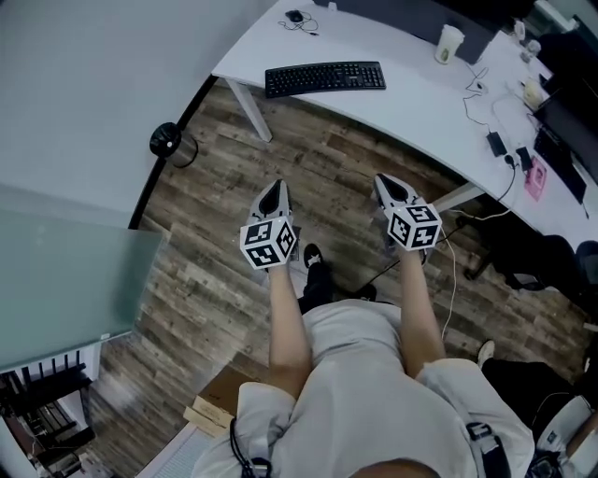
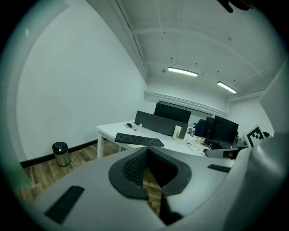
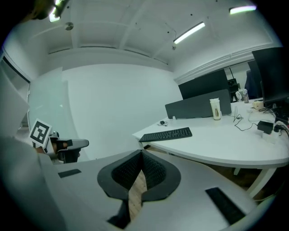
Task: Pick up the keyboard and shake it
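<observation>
A black keyboard (image 1: 325, 77) lies flat near the front edge of the white desk (image 1: 411, 103), toward its left end. It also shows as the keyboard (image 2: 138, 140) in the left gripper view and the keyboard (image 3: 166, 134) in the right gripper view. My left gripper (image 1: 274, 196) and right gripper (image 1: 391, 187) hang side by side over the wooden floor, well short of the desk. Both are shut with nothing between their jaws. The left gripper (image 2: 145, 155) and the right gripper (image 3: 141, 160) point toward the desk.
A paper cup (image 1: 449, 44), a mouse (image 1: 295, 16), cables (image 1: 491, 112) and a pink item (image 1: 535, 177) sit on the desk. A round bin (image 1: 170, 142) stands on the floor by the wall. A glass panel (image 1: 65, 280) is at the left. The person's legs (image 1: 374, 373) fill the bottom.
</observation>
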Tool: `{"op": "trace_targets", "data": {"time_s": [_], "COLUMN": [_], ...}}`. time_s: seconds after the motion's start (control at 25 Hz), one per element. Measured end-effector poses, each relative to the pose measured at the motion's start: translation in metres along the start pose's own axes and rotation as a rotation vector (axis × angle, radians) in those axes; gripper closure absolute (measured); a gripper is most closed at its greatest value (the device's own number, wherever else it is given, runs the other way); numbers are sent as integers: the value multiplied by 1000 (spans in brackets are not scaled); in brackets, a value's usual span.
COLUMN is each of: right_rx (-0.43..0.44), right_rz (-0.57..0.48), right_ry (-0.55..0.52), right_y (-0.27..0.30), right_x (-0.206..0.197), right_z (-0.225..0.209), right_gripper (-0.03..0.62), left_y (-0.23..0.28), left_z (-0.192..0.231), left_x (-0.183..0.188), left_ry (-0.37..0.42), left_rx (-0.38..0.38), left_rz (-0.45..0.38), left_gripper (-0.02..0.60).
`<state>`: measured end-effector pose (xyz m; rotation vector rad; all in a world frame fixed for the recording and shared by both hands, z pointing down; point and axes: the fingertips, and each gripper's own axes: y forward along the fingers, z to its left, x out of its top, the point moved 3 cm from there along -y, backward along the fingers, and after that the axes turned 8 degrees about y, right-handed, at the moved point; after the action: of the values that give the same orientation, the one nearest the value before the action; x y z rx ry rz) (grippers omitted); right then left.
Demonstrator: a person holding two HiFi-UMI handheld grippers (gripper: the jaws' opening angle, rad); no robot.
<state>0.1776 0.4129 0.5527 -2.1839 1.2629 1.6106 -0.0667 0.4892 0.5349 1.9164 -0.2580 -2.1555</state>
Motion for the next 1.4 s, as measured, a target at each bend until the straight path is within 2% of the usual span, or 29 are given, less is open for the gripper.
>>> {"op": "trace_targets", "data": {"time_s": [0.28, 0.4, 0.6, 0.96, 1.24, 1.4], "right_rx": [3, 16, -18, -80, -90, -81], "right_rz": [-4, -56, -82, -96, -11, 7], "right_ry": [43, 135, 131, 153, 155, 152], "right_y": [56, 77, 115, 140, 172, 213], "right_x": [22, 36, 52, 64, 66, 78], "right_z": [-2, -4, -3, -14, -43, -61], "right_gripper": [556, 556, 556, 556, 556, 556], "left_y": [66, 92, 125, 149, 181, 220], "left_z": [48, 64, 97, 143, 153, 169], "left_x": [25, 40, 57, 51, 38, 38], "left_ry": [1, 18, -3, -73, -122, -142], "left_rx": [-25, -59, -131, -170, -182, -182], "left_rz": [-27, -46, -70, -35, 10, 26], "left_gripper": [566, 566, 566, 567, 566, 566]}}
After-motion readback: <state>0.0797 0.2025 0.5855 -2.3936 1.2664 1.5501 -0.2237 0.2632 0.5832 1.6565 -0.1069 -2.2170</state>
